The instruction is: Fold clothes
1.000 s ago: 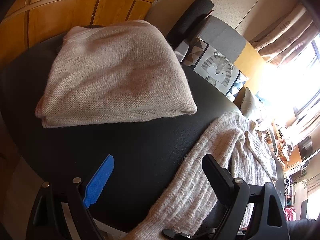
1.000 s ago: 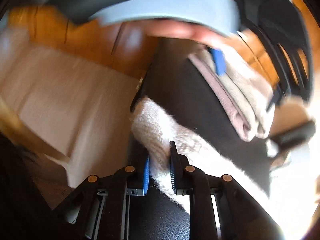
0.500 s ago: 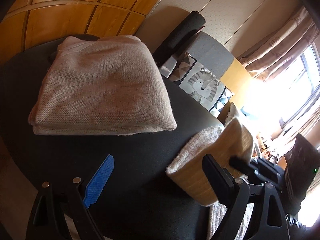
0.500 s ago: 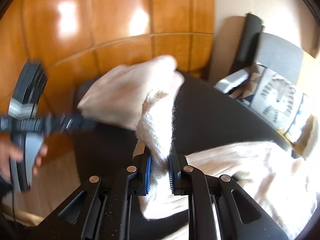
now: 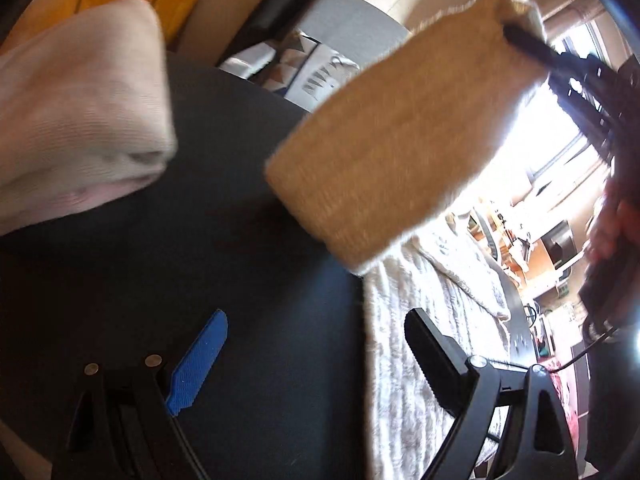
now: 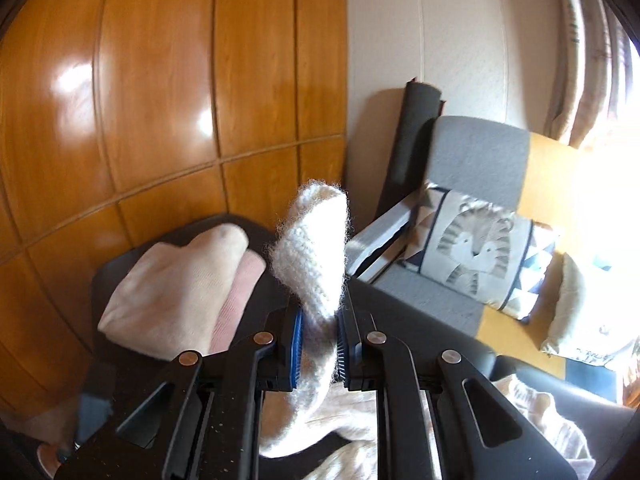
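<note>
Right gripper [image 6: 318, 340]: clamped on a cream knit sweater [image 6: 312, 256], a fuzzy fold of it sticking up between the blue pads; in the left wrist view the same gripper [image 5: 516, 38] shows at the upper right with a hand [image 5: 608, 224] behind it.
Left gripper [image 5: 316, 344]: jaws wide apart, nothing between them, pointing down at the black table [image 5: 240, 280].
Sweater: one end lifted clear of the table, hanging as a tan, backlit flap [image 5: 384, 140] (blurred); the rest lies spread on the table's right side, under the left gripper's black finger [image 5: 432, 356].
Folded stack: a beige jumper [image 5: 80, 108] lies folded at the table's far left, well apart from the sweater; the right wrist view shows a pink layer [image 6: 236, 300] beneath it.
Table: dark and bare between stack and sweater.
Background: wooden wall panels [image 6: 160, 80], a grey chair [image 6: 476, 152] with a lion-print cushion [image 6: 472, 248], curtains [image 6: 584, 60] beside a bright window.
</note>
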{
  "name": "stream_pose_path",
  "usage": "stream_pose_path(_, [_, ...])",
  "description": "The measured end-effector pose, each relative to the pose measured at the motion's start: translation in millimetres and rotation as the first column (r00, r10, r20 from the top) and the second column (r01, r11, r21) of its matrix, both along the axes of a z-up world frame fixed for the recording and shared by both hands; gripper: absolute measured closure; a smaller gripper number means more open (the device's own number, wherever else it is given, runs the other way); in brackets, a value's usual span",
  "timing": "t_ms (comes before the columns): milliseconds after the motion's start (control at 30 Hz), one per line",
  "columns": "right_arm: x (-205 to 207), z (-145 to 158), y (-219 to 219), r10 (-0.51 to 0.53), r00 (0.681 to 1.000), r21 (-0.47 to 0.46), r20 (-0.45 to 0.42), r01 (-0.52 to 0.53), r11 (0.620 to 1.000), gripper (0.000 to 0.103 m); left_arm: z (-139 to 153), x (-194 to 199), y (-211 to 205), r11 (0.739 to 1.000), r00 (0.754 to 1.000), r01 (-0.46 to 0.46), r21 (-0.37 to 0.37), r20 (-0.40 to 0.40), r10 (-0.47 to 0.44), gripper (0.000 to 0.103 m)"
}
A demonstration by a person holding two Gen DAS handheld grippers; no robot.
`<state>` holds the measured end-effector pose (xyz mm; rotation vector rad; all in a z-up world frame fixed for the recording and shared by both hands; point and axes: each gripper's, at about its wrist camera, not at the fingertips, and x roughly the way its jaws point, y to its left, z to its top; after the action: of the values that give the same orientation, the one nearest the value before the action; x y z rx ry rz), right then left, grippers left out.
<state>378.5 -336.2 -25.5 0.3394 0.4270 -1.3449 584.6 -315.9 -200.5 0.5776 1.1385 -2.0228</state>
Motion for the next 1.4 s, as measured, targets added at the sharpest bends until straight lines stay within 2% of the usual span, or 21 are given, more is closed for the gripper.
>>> stream_pose_path(200, [-35, 26, -6, -0.118, 0.993, -0.050, 0.027, 0.119, 0.992, 0.088, -3, -57, -28, 0.999, 0.997, 0.033, -0.029, 0.066, -0.031, 0.010])
stream_pose_path(400, [-84, 43, 6, -0.230, 0.970, -0.088, 0.084, 0.237, 0.967, 0.088, 0, -105, -62, 0.997, 0.990, 0.044, -0.071, 0.138, -0.034, 0.010])
stream_pose_path(633, [-133, 43, 21, -0.312, 0.937, -0.071, 0.158, 0.326, 0.943, 0.088, 1, -148, -83, 0.994, 0.985, 0.077, -0.074, 0.161, -0.064, 0.010])
stream_pose_path(800, [-153, 37, 31, -0.344, 0.921, -0.058, 0.180, 0.360, 0.931, 0.088, -5, -169, -95, 0.996, 0.972, 0.054, -0.073, 0.233, -0.036, 0.010])
stream_pose_path(933, [-167, 30, 40, -0.371, 0.906, -0.044, 0.201, 0.387, 0.921, 0.088, -17, -171, -101, 0.998, 0.953, -0.024, -0.063, 0.299, 0.042, 0.010])
stream_pose_path(1100, [-190, 7, 52, -0.435, 0.871, 0.009, 0.226, 0.445, 0.895, 0.088, -22, -153, -113, 0.991, 0.944, -0.129, -0.045, 0.302, 0.136, 0.010])
stream_pose_path(1233, [-215, -19, 63, -0.512, 0.819, 0.071, 0.260, 0.512, 0.856, 0.088, -29, -134, -119, 0.984, 0.940, -0.177, -0.038, 0.291, 0.180, 0.010])
stream_pose_path(1400, [-244, -50, 77, -0.597, 0.753, 0.145, 0.276, 0.581, 0.801, 0.088, -38, -123, -115, 0.986, 0.937, -0.163, -0.043, 0.305, 0.168, 0.010])
